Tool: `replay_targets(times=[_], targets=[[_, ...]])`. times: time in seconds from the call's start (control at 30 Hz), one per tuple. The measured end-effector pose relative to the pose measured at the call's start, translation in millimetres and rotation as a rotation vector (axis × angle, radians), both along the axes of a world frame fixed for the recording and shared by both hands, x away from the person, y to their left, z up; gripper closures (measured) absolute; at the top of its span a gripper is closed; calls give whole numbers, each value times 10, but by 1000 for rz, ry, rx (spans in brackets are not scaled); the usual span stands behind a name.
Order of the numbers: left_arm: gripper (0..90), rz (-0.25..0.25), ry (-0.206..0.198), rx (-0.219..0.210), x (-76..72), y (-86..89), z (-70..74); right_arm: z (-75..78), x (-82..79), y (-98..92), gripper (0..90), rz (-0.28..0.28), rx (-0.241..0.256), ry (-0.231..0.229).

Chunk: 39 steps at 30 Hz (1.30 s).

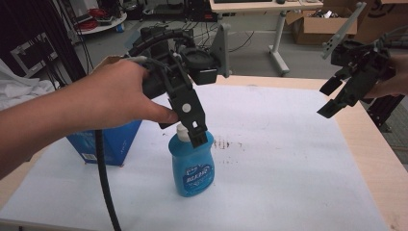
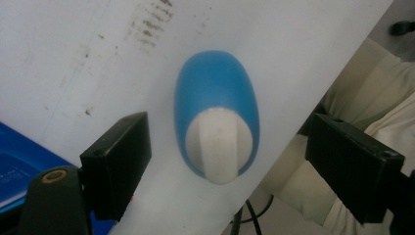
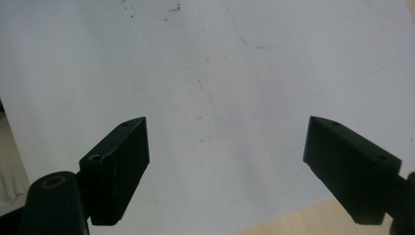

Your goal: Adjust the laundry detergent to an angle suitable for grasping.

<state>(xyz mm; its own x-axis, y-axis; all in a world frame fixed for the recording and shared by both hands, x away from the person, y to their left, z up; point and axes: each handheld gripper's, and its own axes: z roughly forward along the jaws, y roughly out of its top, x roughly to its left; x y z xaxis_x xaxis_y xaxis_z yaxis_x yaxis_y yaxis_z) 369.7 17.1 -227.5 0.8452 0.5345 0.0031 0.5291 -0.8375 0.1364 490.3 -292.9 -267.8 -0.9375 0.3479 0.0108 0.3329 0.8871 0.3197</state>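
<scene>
Blue bottle (image 1: 193, 166) stands upright beneath the open left claw (image 2: 227, 161).

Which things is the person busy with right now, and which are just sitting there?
Busy with:
- blue dish soap bottle with a white cap, standing upright
- left hand-held gripper, open, above the cap

Probably just sitting there:
- blue box behind the bottle
- white table cover, stained
- right hand-held gripper, open, holding nothing
- cardboard boxes on the floor
</scene>
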Motion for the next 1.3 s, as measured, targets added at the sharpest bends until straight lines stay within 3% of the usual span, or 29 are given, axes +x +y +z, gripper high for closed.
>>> replay_targets(times=[0.3, 1.3], targets=[[180, -5, 18, 6, 10, -43, -165, -10, 11, 14, 170, 0, -1, 3], [180, -10, 43, 40, 64, -103, -513, -42, 4, -16, 174, -8, -7, 12]])
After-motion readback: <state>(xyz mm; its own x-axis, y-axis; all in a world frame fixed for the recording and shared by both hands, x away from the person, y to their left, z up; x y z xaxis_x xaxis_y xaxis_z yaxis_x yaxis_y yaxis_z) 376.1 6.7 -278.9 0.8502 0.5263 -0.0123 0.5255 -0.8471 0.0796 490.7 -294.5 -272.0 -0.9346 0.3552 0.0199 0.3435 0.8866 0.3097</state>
